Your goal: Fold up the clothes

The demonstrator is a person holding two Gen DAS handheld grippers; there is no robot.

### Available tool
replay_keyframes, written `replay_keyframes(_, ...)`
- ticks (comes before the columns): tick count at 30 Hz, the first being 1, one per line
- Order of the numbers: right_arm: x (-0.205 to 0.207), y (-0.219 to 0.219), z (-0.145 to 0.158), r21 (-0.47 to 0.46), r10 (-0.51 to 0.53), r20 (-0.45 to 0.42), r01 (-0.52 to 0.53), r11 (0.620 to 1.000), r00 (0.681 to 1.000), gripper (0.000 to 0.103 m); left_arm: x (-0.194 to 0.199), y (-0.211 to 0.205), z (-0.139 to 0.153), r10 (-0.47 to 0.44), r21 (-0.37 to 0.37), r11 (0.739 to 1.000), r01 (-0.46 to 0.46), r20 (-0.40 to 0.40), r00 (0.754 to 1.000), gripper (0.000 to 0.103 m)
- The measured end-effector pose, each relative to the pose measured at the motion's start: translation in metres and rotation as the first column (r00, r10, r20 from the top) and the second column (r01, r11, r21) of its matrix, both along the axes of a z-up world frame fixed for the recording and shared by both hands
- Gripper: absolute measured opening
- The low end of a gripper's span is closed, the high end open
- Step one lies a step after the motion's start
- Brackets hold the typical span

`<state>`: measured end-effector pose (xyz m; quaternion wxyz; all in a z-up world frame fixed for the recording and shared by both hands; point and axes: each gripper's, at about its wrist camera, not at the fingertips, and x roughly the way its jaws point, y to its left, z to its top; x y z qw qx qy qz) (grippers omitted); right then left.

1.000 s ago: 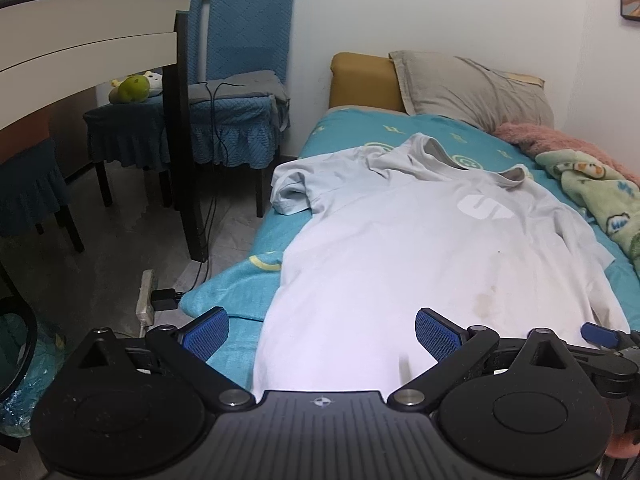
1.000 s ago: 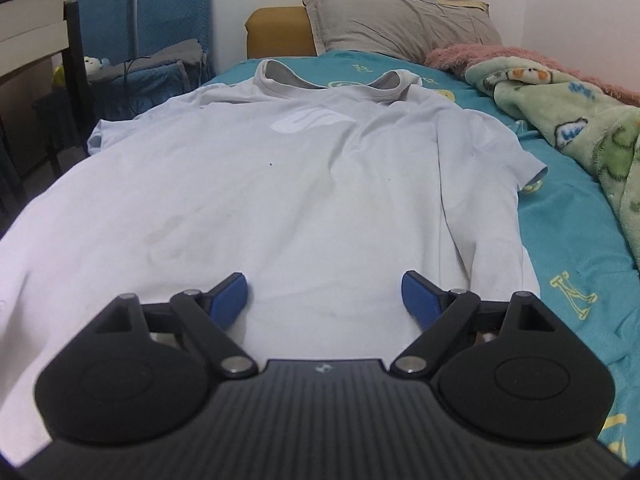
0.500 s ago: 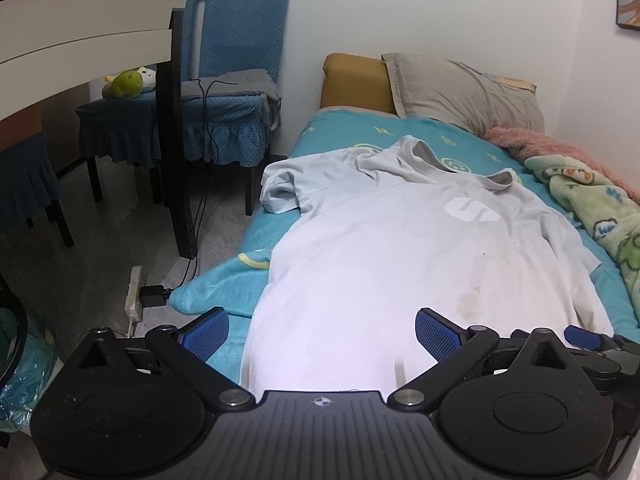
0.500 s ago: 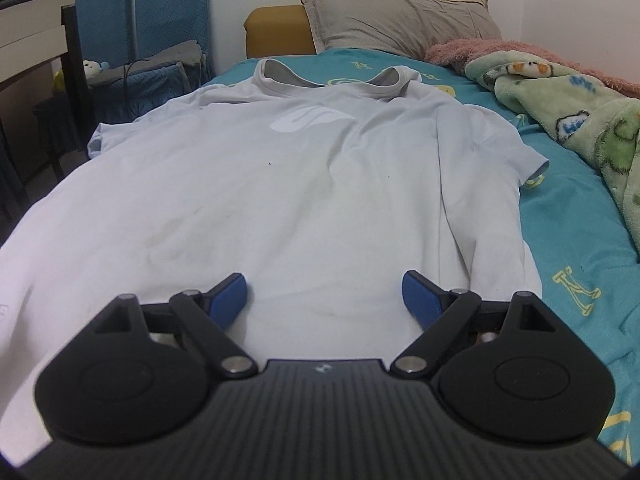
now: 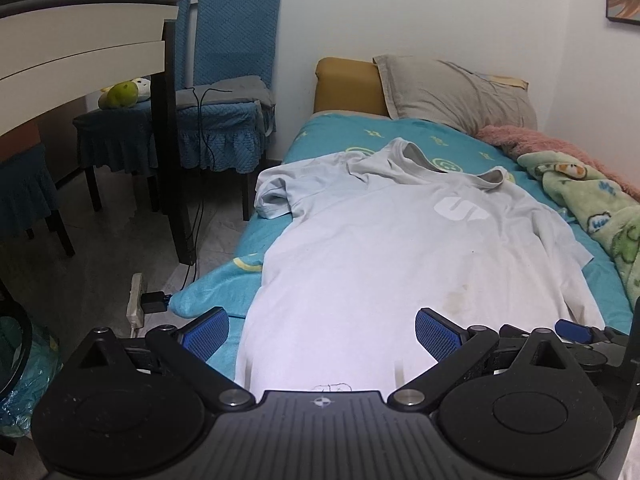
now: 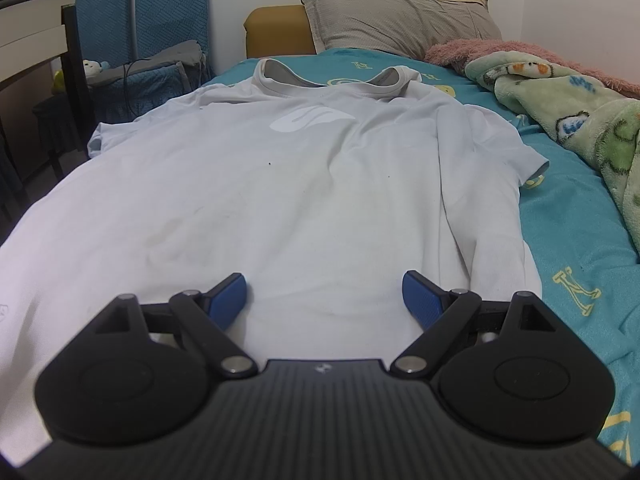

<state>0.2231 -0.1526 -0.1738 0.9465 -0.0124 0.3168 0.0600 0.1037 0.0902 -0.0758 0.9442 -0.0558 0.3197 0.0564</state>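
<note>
Since a second ago the left gripper (image 5: 322, 330) has been drawing back from the head of the bed (image 5: 328, 136), so more of the floor and the bed's left edge is showing. Its jaws are standing spread wide over the hem of the white T-shirt (image 5: 400, 256), gripping nothing. The T-shirt is lying flat along the bed, collar toward the pillow (image 5: 452, 92), hem at the foot edge. The right gripper (image 6: 324, 294) is hovering over the hem too, jaws likewise spread, beside the green blanket (image 6: 580, 104).
</note>
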Motion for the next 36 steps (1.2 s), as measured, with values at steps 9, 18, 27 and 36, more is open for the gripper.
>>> replay_keyframes(9,0.000,0.000,0.000,0.000,0.000,0.000,0.000,1.000,1.000,0.087,0.000,-0.001,-0.001,-0.007,0.007,1.000,0.007,-0.001,1.000,0.101)
replay_keyframes(18,0.000,0.000,0.000,0.000,0.000,0.000,0.000,1.000,1.000,0.087,0.001,-0.005,-0.002,-0.006,0.018,1.000,0.006,0.000,1.000,0.101)
replay_keyframes(27,0.000,0.000,0.000,0.000,-0.001,0.000,0.001,1.000,1.000,0.087,-0.005,-0.005,0.004,-0.011,0.023,1.000,0.010,0.031,0.999,0.101)
replay_keyframes(36,0.000,0.001,0.000,0.000,-0.001,0.000,0.001,1.000,1.000,0.087,0.000,0.005,0.003,0.017,-0.023,1.000,-0.017,0.031,0.999,0.101)
